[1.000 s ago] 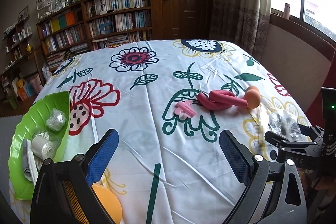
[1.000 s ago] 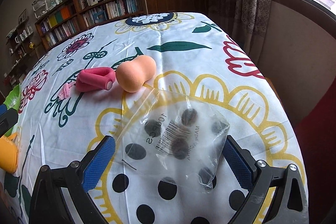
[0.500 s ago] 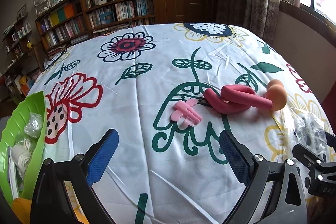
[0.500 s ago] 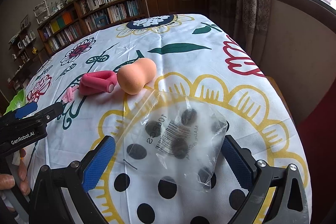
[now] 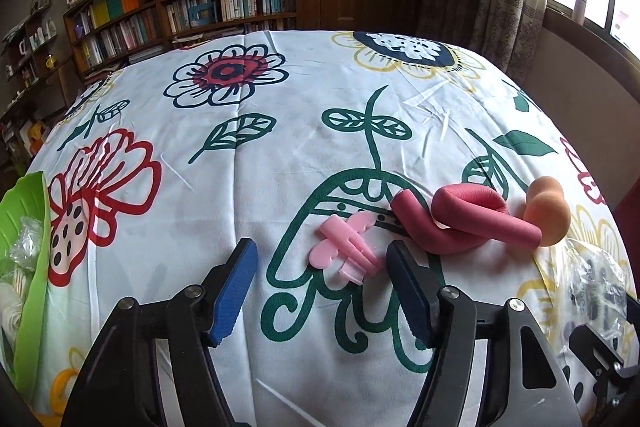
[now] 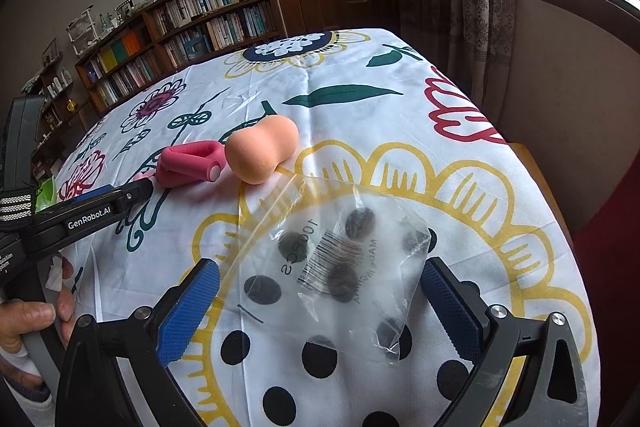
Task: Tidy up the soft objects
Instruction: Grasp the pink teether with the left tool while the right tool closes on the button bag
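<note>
Grippers first: left gripper [image 5: 318,281] had its blue-padded fingers spread, nothing between them, hovering low over the floral tablecloth [image 5: 248,163]. Pink flower-shaped foam piece [image 5: 346,247] lay just beyond the tips, nearer the right finger [image 5: 404,287], not touching as far as the view showed. Right gripper [image 6: 320,301] was also spread wide, straddling a clear plastic bag [image 6: 332,259] of small dark round pieces; whether the pads touched the bag could not be told.

Behind the pink piece: bent dark-pink foam tube [image 5: 460,219], folded over itself, one end touching a peach gourd-shaped sponge [image 5: 548,211]. Bag sat just nearer than the sponge, toward the right edge of the surface. In the right wrist view the sponge [image 6: 262,149] and the tube [image 6: 190,165] lay beyond the bag, with the left tool's black body marked "GenRobot.AI" and a hand [image 6: 28,323] on its grip at the left.

Green leaf-shaped tray [image 5: 26,227] sat at the left edge, holding crumpled clear wrap and white rolled items. Bookshelves [image 5: 192,11] and a wooden door stood beyond the far edge.
</note>
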The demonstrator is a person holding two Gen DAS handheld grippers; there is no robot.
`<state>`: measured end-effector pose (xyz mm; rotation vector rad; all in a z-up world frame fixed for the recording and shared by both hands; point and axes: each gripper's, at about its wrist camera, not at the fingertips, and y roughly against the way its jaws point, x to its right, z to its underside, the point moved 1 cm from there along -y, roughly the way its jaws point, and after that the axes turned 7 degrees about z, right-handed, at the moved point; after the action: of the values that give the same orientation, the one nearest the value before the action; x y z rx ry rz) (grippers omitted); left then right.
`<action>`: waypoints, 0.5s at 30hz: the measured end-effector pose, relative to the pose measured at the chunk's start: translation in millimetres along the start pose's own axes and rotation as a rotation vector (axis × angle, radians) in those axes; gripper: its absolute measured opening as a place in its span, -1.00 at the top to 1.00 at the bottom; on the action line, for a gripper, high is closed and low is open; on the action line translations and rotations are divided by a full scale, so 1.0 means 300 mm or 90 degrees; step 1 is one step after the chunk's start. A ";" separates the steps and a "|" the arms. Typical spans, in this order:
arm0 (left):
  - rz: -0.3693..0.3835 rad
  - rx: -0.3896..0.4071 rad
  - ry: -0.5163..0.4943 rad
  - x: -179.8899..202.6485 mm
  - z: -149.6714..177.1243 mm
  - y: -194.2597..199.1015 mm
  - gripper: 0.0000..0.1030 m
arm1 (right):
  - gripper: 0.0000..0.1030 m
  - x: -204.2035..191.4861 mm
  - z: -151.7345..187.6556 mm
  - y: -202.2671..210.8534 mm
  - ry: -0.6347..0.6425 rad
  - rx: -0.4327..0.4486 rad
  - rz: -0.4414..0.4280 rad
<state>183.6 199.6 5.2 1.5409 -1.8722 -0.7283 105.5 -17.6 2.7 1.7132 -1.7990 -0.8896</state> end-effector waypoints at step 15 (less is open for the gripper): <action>0.044 0.011 -0.015 0.036 0.028 0.040 0.42 | -1.00 0.000 0.001 0.001 0.000 0.000 0.000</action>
<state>167.8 191.5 9.5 1.4765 -1.9444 -0.7036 105.2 -17.5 2.7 1.7137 -1.7990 -0.8901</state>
